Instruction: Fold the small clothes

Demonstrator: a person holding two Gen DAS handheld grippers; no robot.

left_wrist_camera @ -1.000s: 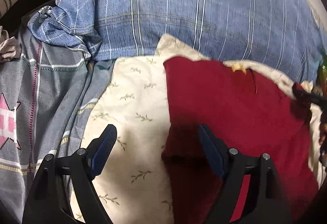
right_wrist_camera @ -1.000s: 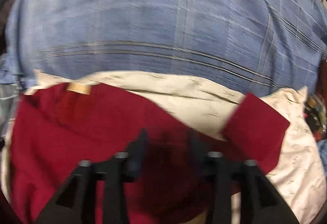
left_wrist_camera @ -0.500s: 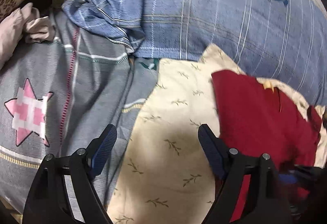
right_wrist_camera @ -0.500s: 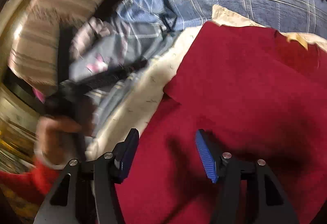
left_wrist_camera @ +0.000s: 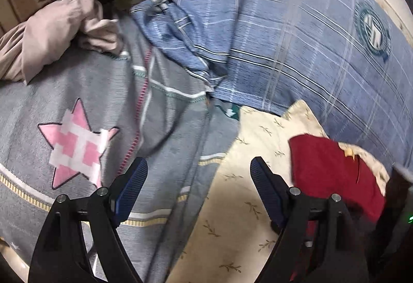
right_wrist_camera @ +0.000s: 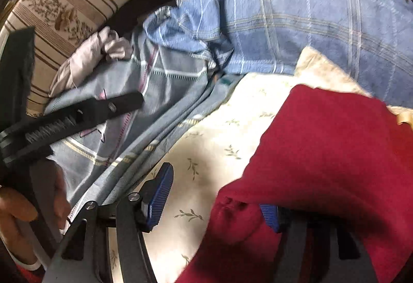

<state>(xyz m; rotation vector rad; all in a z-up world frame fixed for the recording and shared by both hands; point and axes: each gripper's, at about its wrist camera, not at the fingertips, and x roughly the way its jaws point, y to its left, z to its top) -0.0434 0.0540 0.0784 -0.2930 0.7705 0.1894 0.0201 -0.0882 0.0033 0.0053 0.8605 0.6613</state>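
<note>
Our left tongs [left_wrist_camera: 198, 179] hang spread and empty over the grey star-print bedding [left_wrist_camera: 77, 112]. Our right tongs [right_wrist_camera: 219, 195] are spread too, one pad under the red garment [right_wrist_camera: 330, 148] on the cream leaf-print cloth [right_wrist_camera: 206, 154]. Lifting now could snag and undo the fold.

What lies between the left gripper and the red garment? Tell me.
In the left wrist view, only the cream leaf-print cloth lies between the open left gripper and the red garment, which rests on that cloth.
</note>
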